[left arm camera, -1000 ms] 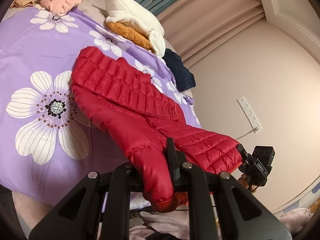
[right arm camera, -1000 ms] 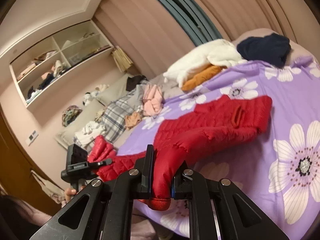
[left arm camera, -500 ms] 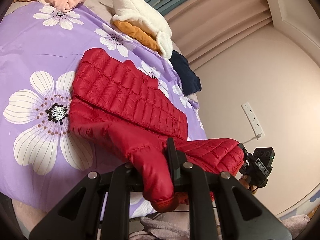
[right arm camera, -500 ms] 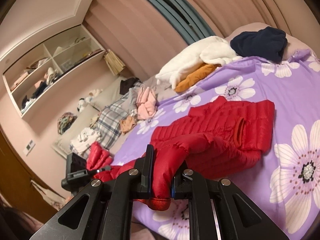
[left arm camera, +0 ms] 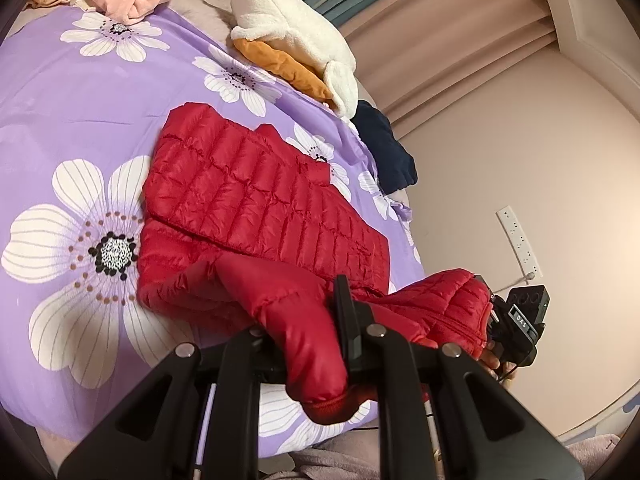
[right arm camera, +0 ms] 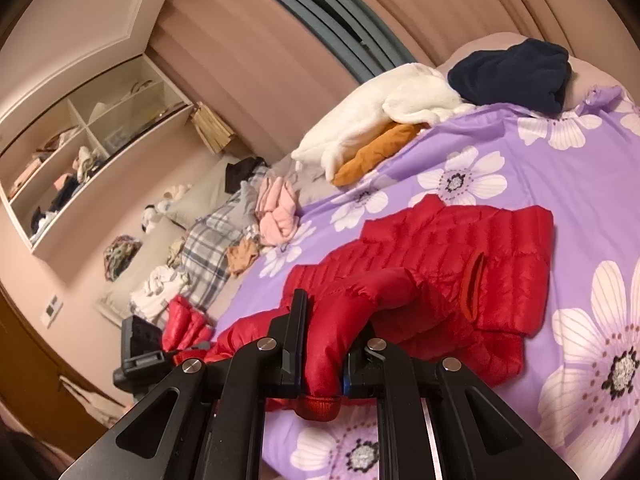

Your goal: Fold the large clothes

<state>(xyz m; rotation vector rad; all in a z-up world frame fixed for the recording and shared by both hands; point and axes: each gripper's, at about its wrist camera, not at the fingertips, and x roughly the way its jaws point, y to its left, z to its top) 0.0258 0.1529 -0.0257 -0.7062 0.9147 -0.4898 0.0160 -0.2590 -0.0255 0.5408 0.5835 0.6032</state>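
Note:
A red quilted puffer jacket (left arm camera: 264, 192) lies on the purple flowered bedspread (left arm camera: 80, 120), its body folded over on itself. My left gripper (left arm camera: 312, 336) is shut on one red sleeve near its ribbed cuff (left arm camera: 332, 404). In the right wrist view the same jacket (right arm camera: 460, 264) spreads ahead, and my right gripper (right arm camera: 320, 344) is shut on the other sleeve, whose cuff (right arm camera: 318, 406) hangs below the jaws. Each view shows the opposite gripper at the bed's near edge: the right one (left arm camera: 516, 320) and the left one (right arm camera: 140, 348).
A white fleece over an orange garment (left arm camera: 296, 40) and a dark navy garment (left arm camera: 384, 148) lie at the far side of the bed. Pink and plaid clothes (right arm camera: 276, 208) are heaped by the pillows. Wall shelves (right arm camera: 80, 152) hold more items. A wall socket strip (left arm camera: 518, 240) is to the right.
Both grippers have carried their sleeves inward over the bed, and the jacket's lower part has bunched and folded up against its body. Both stay shut on the sleeves.

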